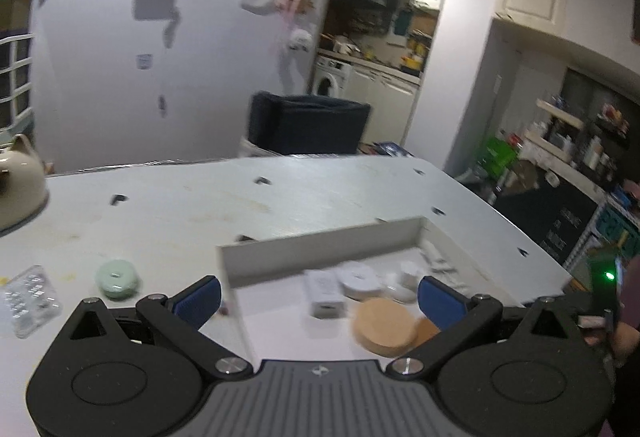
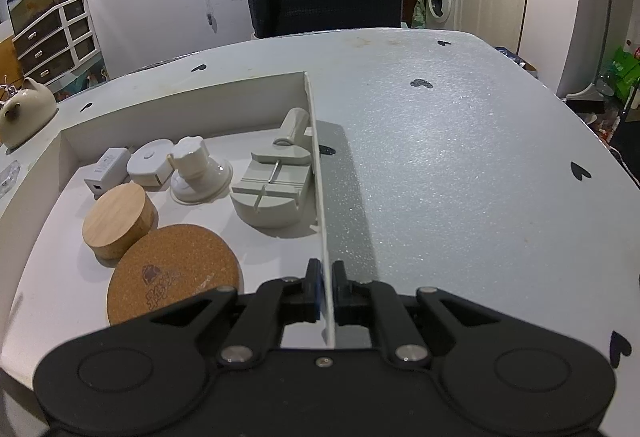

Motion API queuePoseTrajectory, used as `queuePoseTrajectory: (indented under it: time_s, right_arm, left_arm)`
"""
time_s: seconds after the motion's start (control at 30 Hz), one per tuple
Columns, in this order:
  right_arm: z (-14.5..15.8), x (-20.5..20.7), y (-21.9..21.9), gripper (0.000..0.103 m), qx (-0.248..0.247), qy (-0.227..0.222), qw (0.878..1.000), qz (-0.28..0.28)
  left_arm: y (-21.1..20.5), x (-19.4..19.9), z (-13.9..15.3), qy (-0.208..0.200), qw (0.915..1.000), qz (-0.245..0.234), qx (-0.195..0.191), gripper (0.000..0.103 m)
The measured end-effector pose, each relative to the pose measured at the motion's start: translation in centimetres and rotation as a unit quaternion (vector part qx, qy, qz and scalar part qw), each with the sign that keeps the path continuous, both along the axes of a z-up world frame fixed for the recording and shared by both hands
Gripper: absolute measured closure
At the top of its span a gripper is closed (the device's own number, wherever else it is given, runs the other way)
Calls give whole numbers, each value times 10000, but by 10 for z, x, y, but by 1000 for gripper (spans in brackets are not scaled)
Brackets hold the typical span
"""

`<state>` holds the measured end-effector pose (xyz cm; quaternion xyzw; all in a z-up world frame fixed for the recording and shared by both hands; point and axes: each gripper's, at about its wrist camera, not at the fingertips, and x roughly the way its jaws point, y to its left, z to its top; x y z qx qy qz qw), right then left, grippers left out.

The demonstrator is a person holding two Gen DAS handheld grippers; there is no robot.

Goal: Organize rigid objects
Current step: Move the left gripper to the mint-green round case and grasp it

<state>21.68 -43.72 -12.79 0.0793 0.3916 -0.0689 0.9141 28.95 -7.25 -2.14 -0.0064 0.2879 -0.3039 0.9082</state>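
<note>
A shallow white box [image 2: 184, 105] lies on the table. It holds a white adapter [image 2: 106, 169], a white round case [image 2: 150, 163], a white suction-cup holder [image 2: 198, 173], a grey slotted tool [image 2: 276, 189], a round wooden lid [image 2: 118, 215] and a cork coaster [image 2: 174, 279]. My right gripper [image 2: 327, 271] is shut on the box's thin right wall [image 2: 316, 157], one finger on each side. My left gripper [image 1: 320, 299] hangs open above the box's near left part [image 1: 320, 245], with nothing between its blue pads [image 1: 200, 297]. A mint-green round object [image 1: 117, 279] sits on the table left of the box.
A clear plastic pack [image 1: 30, 299] lies near the table's left edge and a cream teapot [image 1: 20, 181] stands at the far left. A dark chair [image 2: 324, 3] is behind the table. A hand [image 1: 624, 337] shows at the right edge. Bare tabletop [image 2: 460, 165] stretches right of the box.
</note>
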Motion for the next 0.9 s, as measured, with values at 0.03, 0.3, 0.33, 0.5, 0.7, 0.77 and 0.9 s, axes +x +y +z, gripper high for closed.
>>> queuePoseTrajectory:
  time_s: [0.03,0.3,0.33,0.5,0.7,0.77,0.9]
  right_arm:
    - [0,0,0,96,-1,2,10000,-1]
    - [0,1,1,95,-22,28,10000,-22]
    - [0,2,1,95,-9,30,10000,-27]
    - [0,2,0,95,5,30,10000,-42]
    - [0,2,0,95,19,40,10000,-48]
    - [0,2,0,95,14,50,10000,-46]
    - [1,2,0,95,25,62,10000,-72]
  left_arm:
    - [7,5,-1,-27,10000,70,2,0]
    - [62,53,-21,-127,9966,806,106,0]
    - [68,59,-26,-131,9959,883,143,0]
    - [83,84,-52,5,9938,1076,292,1]
    - [80,109,-80,96,9920,1154,500,16]
    - [76,117,-86,71,9906,1201,654,22]
    - [71,132,-97,33,9895,1205,802,27]
